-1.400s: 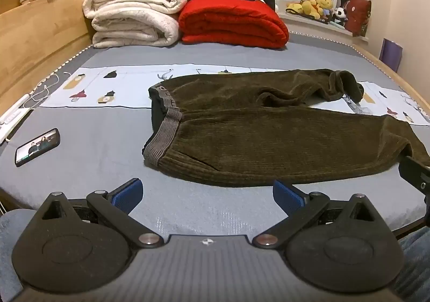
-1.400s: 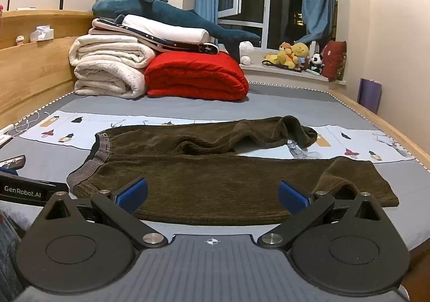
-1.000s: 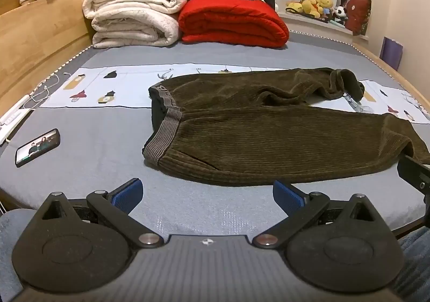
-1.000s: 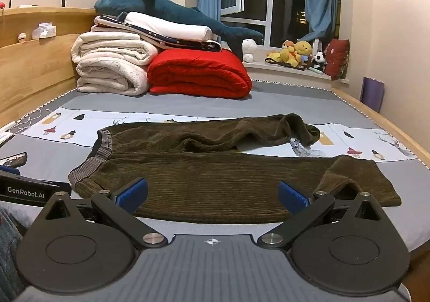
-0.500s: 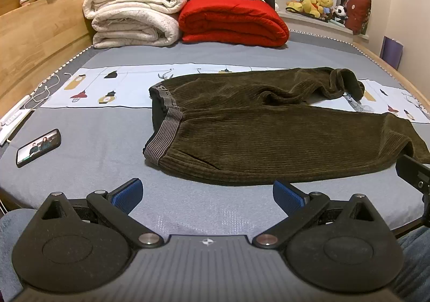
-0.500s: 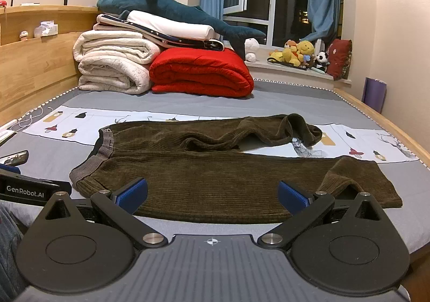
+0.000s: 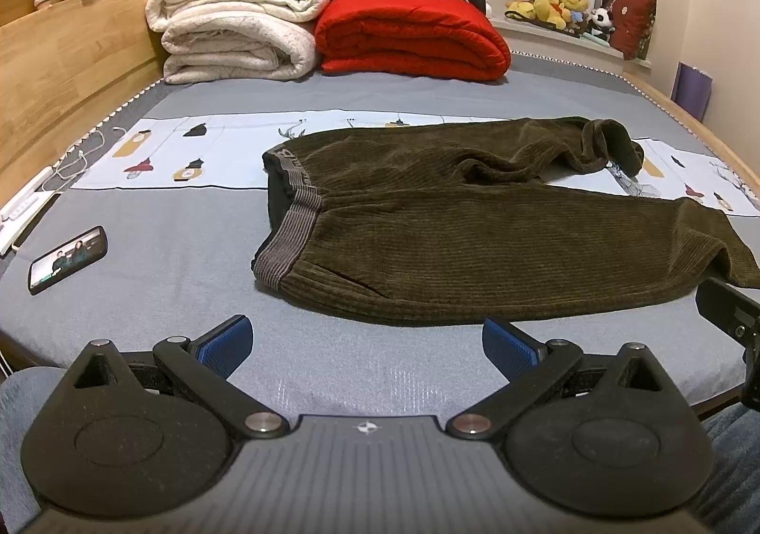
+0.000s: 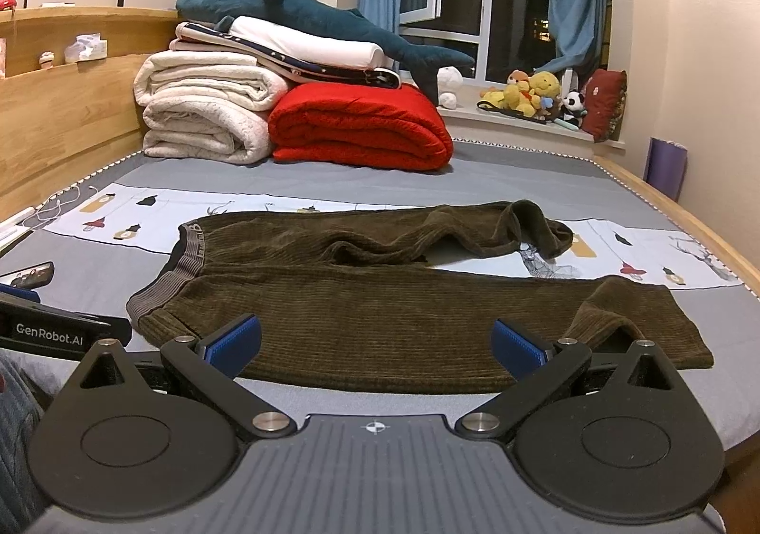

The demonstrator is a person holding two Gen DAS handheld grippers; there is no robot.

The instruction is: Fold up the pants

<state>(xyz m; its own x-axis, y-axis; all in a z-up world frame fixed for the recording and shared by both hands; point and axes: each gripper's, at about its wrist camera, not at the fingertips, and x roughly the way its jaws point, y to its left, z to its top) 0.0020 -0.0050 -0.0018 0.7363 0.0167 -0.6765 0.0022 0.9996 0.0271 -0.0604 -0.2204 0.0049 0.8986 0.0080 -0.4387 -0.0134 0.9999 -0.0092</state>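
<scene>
The grey bed (image 8: 522,182) carries the dark olive corduroy pants (image 8: 380,310), spread flat with the waistband to the left and the far leg rumpled. The pants' waistband shows lettering too small to read. The left gripper's body reads "GenRobot.AI" in the right wrist view. The left gripper (image 7: 365,341) and right gripper (image 8: 375,339) hover level at the near edge, fingers wide apart, holding nothing. A phone (image 7: 66,258) lies left.
</scene>
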